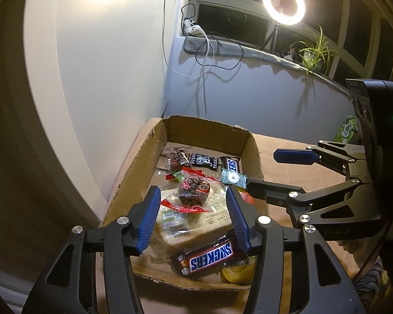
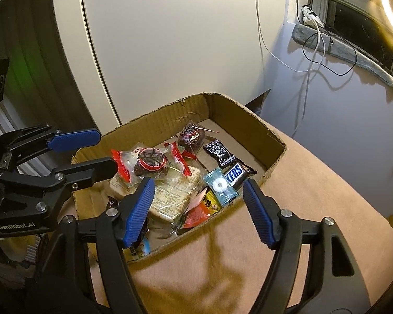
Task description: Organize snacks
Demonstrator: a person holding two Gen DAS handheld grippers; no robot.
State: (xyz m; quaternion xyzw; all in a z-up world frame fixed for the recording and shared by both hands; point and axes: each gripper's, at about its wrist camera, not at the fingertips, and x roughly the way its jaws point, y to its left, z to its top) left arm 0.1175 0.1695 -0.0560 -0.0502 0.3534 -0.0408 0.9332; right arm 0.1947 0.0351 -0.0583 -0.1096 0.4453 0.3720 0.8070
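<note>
left wrist view: upside-down "snickers" bar (image 1: 209, 257) in cardboard box (image 1: 256, 154).

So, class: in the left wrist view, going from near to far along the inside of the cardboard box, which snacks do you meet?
Snickers bar → large flat cracker pack → round chocolate cake in clear red-edged wrapper → black patterned candy by the far wall of the cardboard box.
</note>
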